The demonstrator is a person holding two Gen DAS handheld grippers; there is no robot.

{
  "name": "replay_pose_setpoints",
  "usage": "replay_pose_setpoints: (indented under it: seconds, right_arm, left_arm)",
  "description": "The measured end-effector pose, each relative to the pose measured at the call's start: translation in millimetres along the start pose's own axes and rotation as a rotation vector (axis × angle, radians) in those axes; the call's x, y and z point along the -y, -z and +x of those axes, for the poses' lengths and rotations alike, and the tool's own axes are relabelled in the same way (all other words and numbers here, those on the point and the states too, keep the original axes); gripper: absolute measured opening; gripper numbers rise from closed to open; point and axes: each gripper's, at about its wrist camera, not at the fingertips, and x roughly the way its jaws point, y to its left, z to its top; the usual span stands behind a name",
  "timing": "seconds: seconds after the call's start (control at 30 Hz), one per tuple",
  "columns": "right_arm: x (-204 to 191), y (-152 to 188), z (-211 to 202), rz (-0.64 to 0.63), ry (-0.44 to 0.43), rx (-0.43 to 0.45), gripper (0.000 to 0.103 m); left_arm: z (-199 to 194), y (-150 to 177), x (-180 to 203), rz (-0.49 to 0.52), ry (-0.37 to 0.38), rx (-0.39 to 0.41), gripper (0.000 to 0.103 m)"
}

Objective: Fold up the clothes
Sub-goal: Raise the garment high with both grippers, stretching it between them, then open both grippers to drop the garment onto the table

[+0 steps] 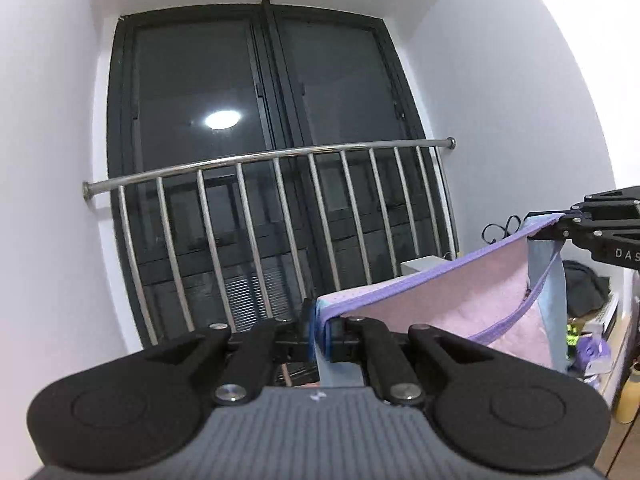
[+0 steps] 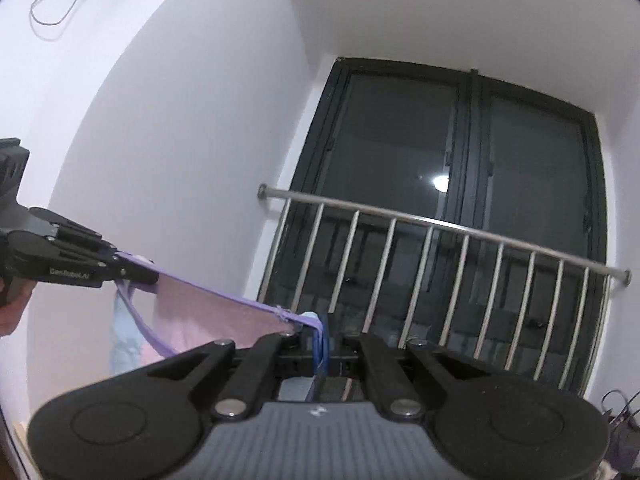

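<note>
A pink garment (image 1: 460,304) with purple trim and light blue parts hangs stretched in the air between my two grippers. My left gripper (image 1: 320,332) is shut on one top corner of it. My right gripper (image 2: 322,340) is shut on the other top corner; it also shows at the right of the left wrist view (image 1: 556,226). In the right wrist view the garment (image 2: 208,312) runs left to the left gripper (image 2: 136,272), held by a hand. The purple top edge is taut. The lower part of the garment is hidden.
A dark window (image 1: 264,128) with a steel railing (image 1: 280,156) fills the wall ahead, between white walls. Shelves with a black bag (image 1: 584,288) and small items stand at the right. Cables (image 2: 620,404) lie at the lower right.
</note>
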Motion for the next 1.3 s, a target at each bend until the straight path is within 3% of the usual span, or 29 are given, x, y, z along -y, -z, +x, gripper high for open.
replay_pose_setpoints:
  seconds: [0.2, 0.3, 0.4, 0.47, 0.57, 0.63, 0.7, 0.77, 0.83, 0.9, 1.0, 1.07, 1.13, 1.23, 1.3]
  right_arm:
    - [5.8, 11.0, 47.8, 0.015, 0.014, -0.061, 0.002]
    - [5.9, 38.1, 108.2, 0.019, 0.027, -0.144, 0.002]
    - [3.1, 70.4, 188.8, 0.043, 0.028, -0.255, 0.002]
    - [-2.6, 88.3, 241.5, 0.043, 0.086, -0.295, 0.002]
    - [-19.4, 81.0, 270.5, -0.061, 0.209, -0.125, 0.001]
    - [-29.7, 62.4, 253.7, -0.114, 0.302, 0.088, 0.002]
    - [-32.3, 52.9, 225.1, -0.106, 0.306, 0.204, 0.002]
    - [-34.8, 43.6, 196.3, -0.097, 0.306, 0.318, 0.002]
    - [-35.7, 56.1, 179.2, -0.098, 0.26, 0.281, 0.002]
    - [-39.4, 84.4, 173.8, -0.11, 0.223, 0.183, 0.002]
    - [-44.3, 160.0, 180.0, -0.075, 0.125, -0.086, 0.002]
    - [-52.3, 229.2, 188.1, -0.038, 0.045, -0.308, 0.002]
    - [-63.4, 307.9, 184.7, 0.011, -0.017, -0.503, 0.002]
    - [-77.9, 395.5, 156.8, 0.05, -0.146, -0.743, 0.007]
    - [-78.7, 418.7, 123.6, 0.107, -0.202, -0.774, 0.015]
  left_arm:
    - [55.3, 11.4, -7.8, 0.013, -0.031, -0.064, 0.004]
    - [106.9, 44.1, -14.0, 0.04, -0.103, -0.071, 0.008]
    - [169.8, 79.5, -25.3, 0.013, -0.197, -0.115, 0.004]
    - [182.0, 75.4, -33.5, -0.01, -0.274, -0.013, 0.003]
    - [194.1, 66.5, -43.8, -0.043, -0.383, 0.155, 0.003]
    - [166.2, 49.7, -35.4, -0.025, -0.404, 0.304, 0.003]
    - [136.4, 37.4, -23.4, 0.016, -0.412, 0.421, 0.003]
    - [115.3, 43.3, -9.7, 0.071, -0.397, 0.431, 0.004]
    - [108.4, 63.4, -0.3, 0.093, -0.36, 0.343, 0.004]
    - [119.0, 102.8, 9.7, 0.099, -0.318, 0.178, 0.004]
    - [144.7, 197.8, 30.4, 0.061, -0.22, -0.133, 0.004]
    - [158.9, 269.8, 43.4, -0.007, -0.138, -0.333, 0.004]
    - [158.2, 335.8, 51.1, -0.115, -0.053, -0.473, 0.004]
    - [136.4, 405.7, 61.9, -0.239, 0.047, -0.59, 0.017]
    - [110.6, 424.9, 65.8, -0.26, 0.118, -0.624, 0.044]
